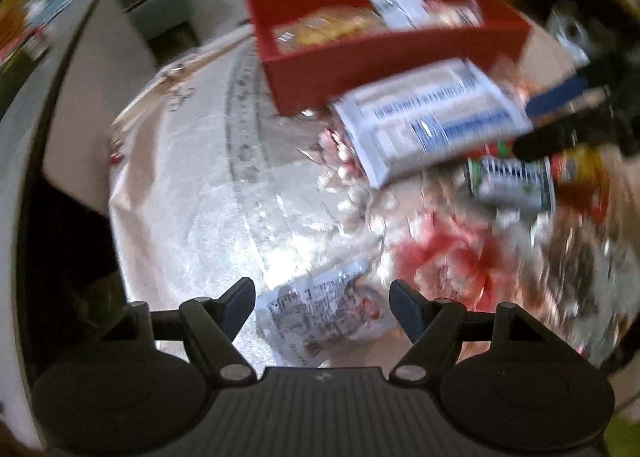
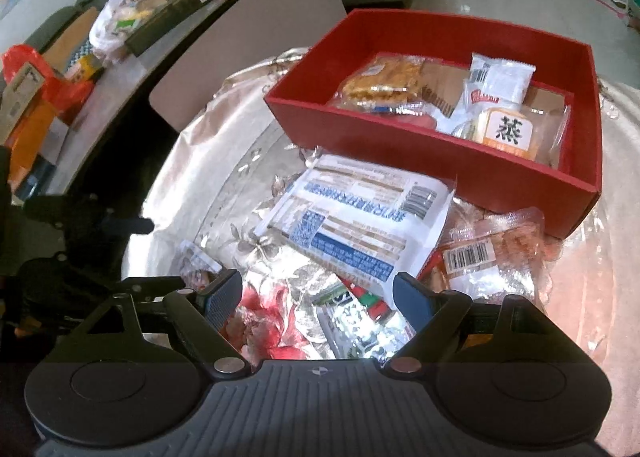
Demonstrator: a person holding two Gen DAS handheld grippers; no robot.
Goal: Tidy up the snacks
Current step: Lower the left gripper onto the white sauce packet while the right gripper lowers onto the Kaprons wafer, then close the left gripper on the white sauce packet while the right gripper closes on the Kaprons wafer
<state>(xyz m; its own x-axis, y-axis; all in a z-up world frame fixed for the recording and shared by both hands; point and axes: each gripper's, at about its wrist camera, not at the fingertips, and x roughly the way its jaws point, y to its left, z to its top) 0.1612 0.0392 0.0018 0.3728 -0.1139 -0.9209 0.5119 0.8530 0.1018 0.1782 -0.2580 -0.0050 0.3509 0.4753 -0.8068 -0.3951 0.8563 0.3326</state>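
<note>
snacks: loose wrapped packets are spread on a shiny floral tablecloth [image 2: 224, 161] just near of an open red cardboard box [image 2: 440, 145]; several packets are already seen inside the box.
large packet: a flat white wrapper with blue and tan print [image 2: 356, 213] is lying face down, its far edge touching or just short of the box's near wall; exact contact cannot be told.
small packets: a clear wrapper with red contents and a barcode [image 2: 476, 257] is lying right of the white one; a green-and-white sachet [image 2: 360, 317] is partly tucked under its near corner.
left target: a small crumpled white packet with red print [image 1: 320, 313] is lying between the left fingers.
left gripper [image 1: 322, 305]: jaws are held apart, nothing is gripped; view is blurred.
right gripper [image 2: 318, 297]: jaws are spread wide, nothing is clamped; sachet and tablecloth are seen below the gap.
risk, overlap: two packets could be pinched together, since wrappers are stacked.
risk, cloth: glossy fabric could be caught and dragged, shifting the pile.
risk, slip: thin film could be squeezed out of the pads.
risk, crowding: both grippers are working near each other; a collision could be caused.
</note>
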